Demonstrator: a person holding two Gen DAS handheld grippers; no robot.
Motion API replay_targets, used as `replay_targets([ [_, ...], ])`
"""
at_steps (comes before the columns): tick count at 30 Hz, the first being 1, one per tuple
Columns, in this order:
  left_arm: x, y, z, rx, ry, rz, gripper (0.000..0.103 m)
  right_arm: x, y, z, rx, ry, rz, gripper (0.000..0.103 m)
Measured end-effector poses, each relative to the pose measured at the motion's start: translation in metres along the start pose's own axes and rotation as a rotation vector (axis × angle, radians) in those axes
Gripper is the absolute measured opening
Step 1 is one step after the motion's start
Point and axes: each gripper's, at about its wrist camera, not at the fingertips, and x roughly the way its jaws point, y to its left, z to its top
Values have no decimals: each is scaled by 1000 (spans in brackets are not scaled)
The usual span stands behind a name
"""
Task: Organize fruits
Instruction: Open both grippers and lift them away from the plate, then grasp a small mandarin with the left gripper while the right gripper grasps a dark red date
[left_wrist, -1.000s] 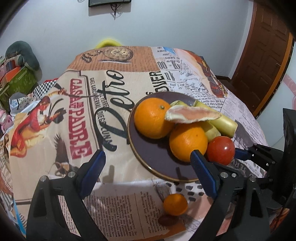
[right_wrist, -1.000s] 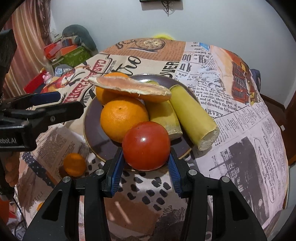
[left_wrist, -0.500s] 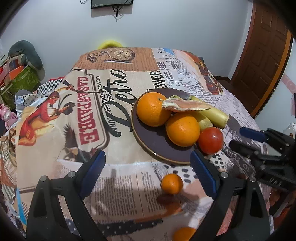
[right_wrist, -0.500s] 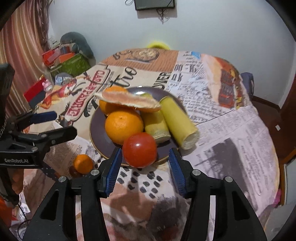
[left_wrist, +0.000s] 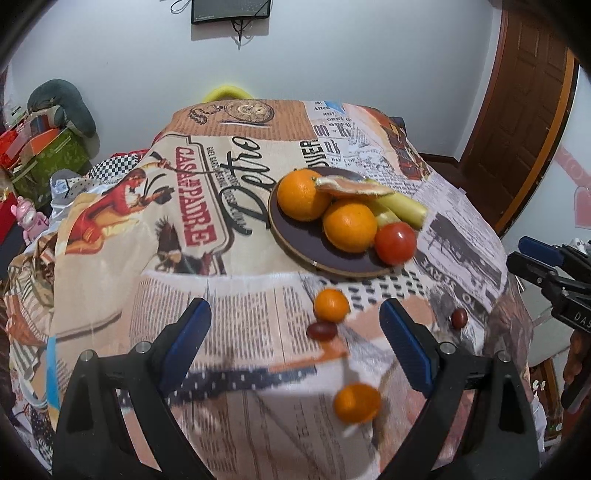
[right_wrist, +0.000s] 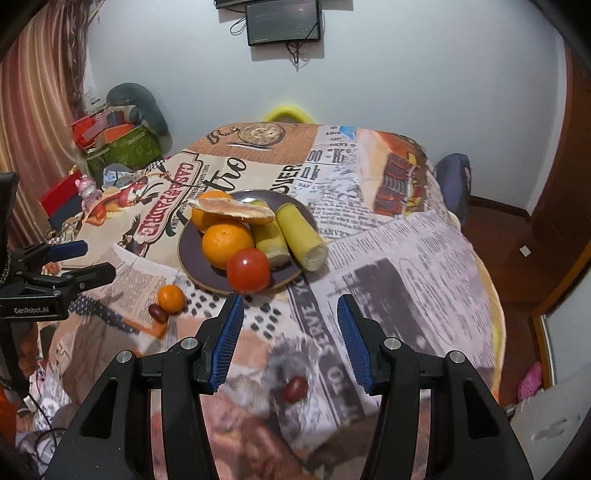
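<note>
My left tongs (left_wrist: 295, 343) and right tongs (right_wrist: 290, 341) both gape wide, holding nothing. The tomato (right_wrist: 248, 270) sits at the plate's (right_wrist: 192, 258) near rim; a tangerine (right_wrist: 171, 298) lies on the surface just beside it.

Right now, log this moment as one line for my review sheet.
left claw open, empty | right claw open, empty | tomato on plate edge | small orange on cloth

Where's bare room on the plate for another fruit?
Only the dark round plate's near-left crescent, bordered by its rim and the two big oranges. Right side is crowded: red tomato at the edge, yellow-green stalk pieces overhanging.
</note>
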Motion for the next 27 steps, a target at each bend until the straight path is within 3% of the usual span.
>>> replay_targets([
  [8,-10,-18,-36,28,44,-21,89,-15,10,-28,-9,26,4,49],
  [20,13,-39,-65,73,147,-57,64,-16,10,-52,17,62,24,49],
  [27,29,-41,-72,69,204,-101,40,-8,6,-56,36,83,29,49],
])
